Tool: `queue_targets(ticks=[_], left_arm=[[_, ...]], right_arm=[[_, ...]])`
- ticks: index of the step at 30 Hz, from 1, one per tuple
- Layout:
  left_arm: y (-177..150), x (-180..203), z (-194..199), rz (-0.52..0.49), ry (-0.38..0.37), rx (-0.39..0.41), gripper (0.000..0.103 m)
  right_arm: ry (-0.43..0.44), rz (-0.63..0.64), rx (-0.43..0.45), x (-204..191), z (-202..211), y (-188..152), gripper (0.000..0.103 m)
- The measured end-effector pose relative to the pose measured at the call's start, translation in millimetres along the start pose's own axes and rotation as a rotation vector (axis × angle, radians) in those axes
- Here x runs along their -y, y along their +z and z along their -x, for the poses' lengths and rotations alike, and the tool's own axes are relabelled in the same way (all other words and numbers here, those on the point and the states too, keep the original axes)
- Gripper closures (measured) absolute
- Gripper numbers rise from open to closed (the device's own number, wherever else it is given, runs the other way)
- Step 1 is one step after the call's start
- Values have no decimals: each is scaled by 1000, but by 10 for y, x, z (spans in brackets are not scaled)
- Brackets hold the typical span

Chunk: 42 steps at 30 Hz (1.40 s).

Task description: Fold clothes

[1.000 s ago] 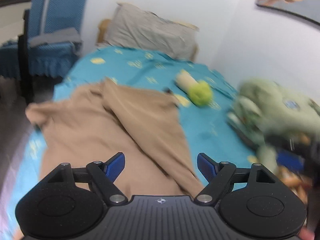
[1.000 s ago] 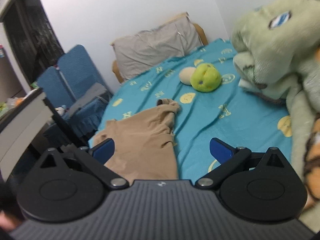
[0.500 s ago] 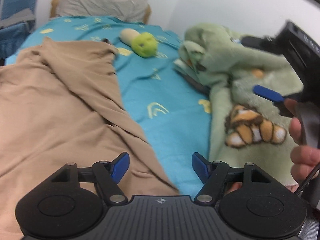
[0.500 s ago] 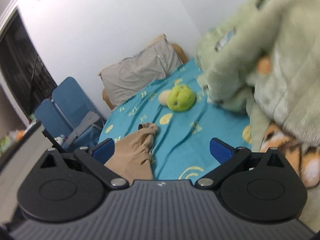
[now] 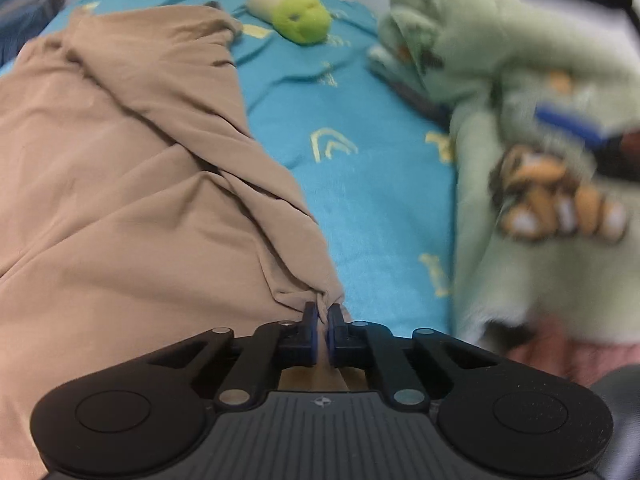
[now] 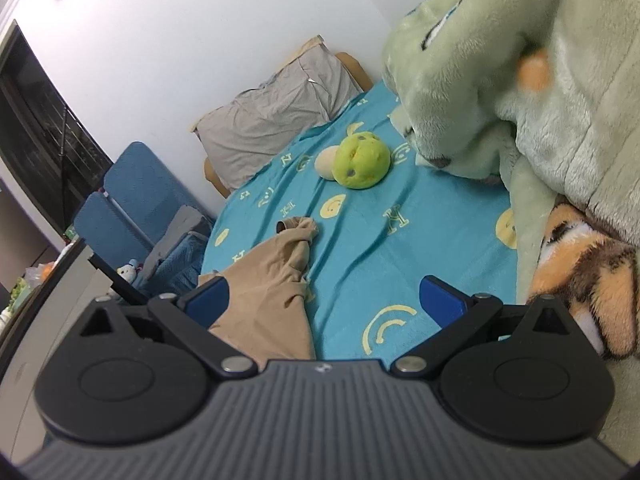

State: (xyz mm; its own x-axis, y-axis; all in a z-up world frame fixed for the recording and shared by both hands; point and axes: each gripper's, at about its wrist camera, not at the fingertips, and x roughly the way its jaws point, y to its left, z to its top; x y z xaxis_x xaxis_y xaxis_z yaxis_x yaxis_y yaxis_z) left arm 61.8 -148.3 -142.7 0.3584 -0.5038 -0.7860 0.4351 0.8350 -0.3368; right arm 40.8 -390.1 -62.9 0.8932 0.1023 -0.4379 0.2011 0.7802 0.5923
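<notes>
A tan garment (image 5: 140, 160) lies crumpled over the left part of the bed. My left gripper (image 5: 323, 316) is at its near right corner, jaws closing to a pinch, with the bunched fabric pressed between the blue pads. In the right wrist view the same tan garment (image 6: 272, 280) shows at lower left. My right gripper (image 6: 324, 296) hovers open above the blue sheet beside it, with nothing between its fingers. A blurred blue pad of the right gripper (image 5: 572, 124) shows at the right of the left wrist view.
The bed has a turquoise sheet (image 6: 400, 240) with yellow prints. A fluffy green blanket (image 6: 540, 80) with a tiger picture is heaped along the right side. A green plush toy (image 6: 360, 160) and a grey pillow (image 6: 272, 116) lie at the head. Blue chairs (image 6: 132, 196) stand left of the bed.
My left gripper dropped toward the garment's near right corner and went from wide open to shut on the fabric. The right gripper rolled and shifted toward the green blanket, staying open.
</notes>
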Motion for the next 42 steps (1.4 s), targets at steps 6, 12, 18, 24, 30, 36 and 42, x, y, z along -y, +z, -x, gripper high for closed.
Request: queue_targets(ticks=[6,12,18,24,30,36,42], left_arm=[[137,-781,636,321,-271,26,98],[136,-1551,718,477,-123,-99,98],[130,-1536,668,342,-11,-137,94],[344,-1391,769,288,-30,-76,49],[968,-1644,589,408,-54,56,25],[1503,-1911,-120,519,-22,151,27],[1761,-1840,-626,421,19,199,69]], right_arm=[[-21,9,-13,-34,-48,-19,0],[-54,75,-50,-190,-164,-103,0],[-97,151,-94,-323,-263,-196,0],[-88,153,-104,-416,-267,-267,0],[-49,157,-157,-532,-395,-373,0],[-46,160,-193,-569,-545,-436,0],[-41,152,-219,-560,-719,-447,0]])
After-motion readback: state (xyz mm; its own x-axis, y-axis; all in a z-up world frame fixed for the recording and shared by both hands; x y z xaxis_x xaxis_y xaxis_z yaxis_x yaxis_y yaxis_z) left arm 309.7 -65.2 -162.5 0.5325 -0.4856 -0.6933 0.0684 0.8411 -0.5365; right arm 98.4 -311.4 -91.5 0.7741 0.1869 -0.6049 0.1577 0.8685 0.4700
